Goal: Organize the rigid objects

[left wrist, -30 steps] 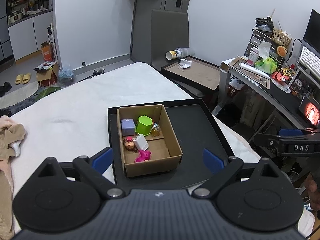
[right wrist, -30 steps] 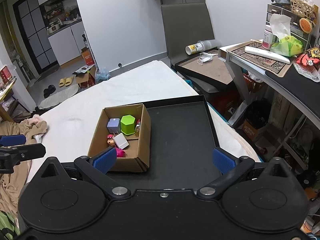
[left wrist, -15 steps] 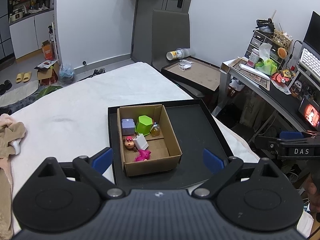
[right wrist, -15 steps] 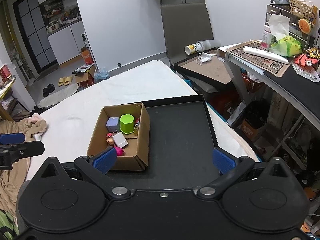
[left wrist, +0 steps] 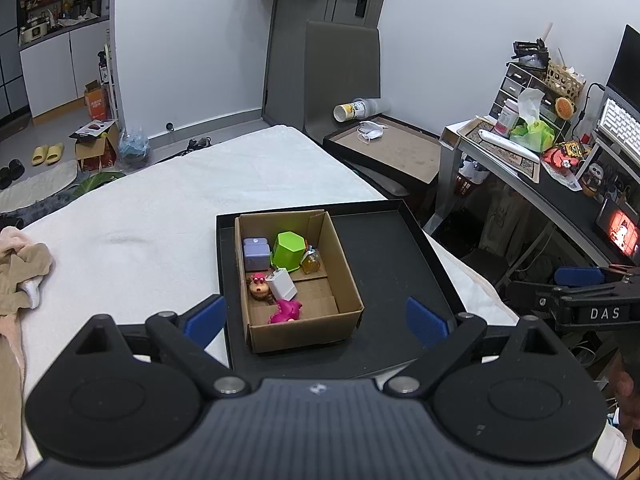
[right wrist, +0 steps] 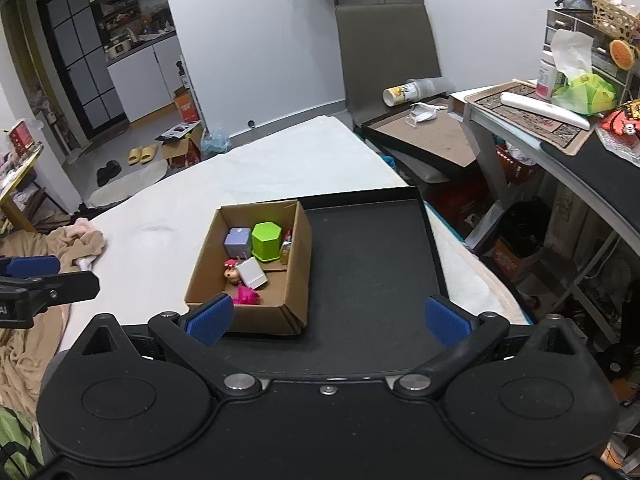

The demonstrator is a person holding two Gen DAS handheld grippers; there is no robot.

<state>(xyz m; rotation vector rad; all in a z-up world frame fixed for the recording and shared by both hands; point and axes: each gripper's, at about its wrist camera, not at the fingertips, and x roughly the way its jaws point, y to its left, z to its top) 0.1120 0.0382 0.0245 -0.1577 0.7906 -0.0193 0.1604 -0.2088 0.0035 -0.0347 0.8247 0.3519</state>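
Observation:
A cardboard box (left wrist: 344,280) (right wrist: 296,276) stands on the left part of a black tray (left wrist: 392,248) (right wrist: 372,264) on the white bed. Inside lie a green hexagonal cup (left wrist: 289,250) (right wrist: 267,241), a lilac cube (left wrist: 256,252) (right wrist: 237,241), a white charger block (left wrist: 283,284) (right wrist: 253,273), a small brown figure (left wrist: 259,286), a pink toy (left wrist: 286,311) (right wrist: 245,295) and a small amber bottle (left wrist: 311,261). My left gripper (left wrist: 316,320) hovers open near the box's front. My right gripper (right wrist: 327,318) is open over the tray's near edge. Nothing is held.
Beige clothing (right wrist: 36,264) lies on the bed's left side. A second brown-lined tray (left wrist: 392,148) with a face mask and a tipped cup sits behind. A cluttered desk (right wrist: 560,120) stands at the right. The other gripper shows at each view's side edge.
Both views have drifted only slightly; the box and its contents stay put and both grippers remain open.

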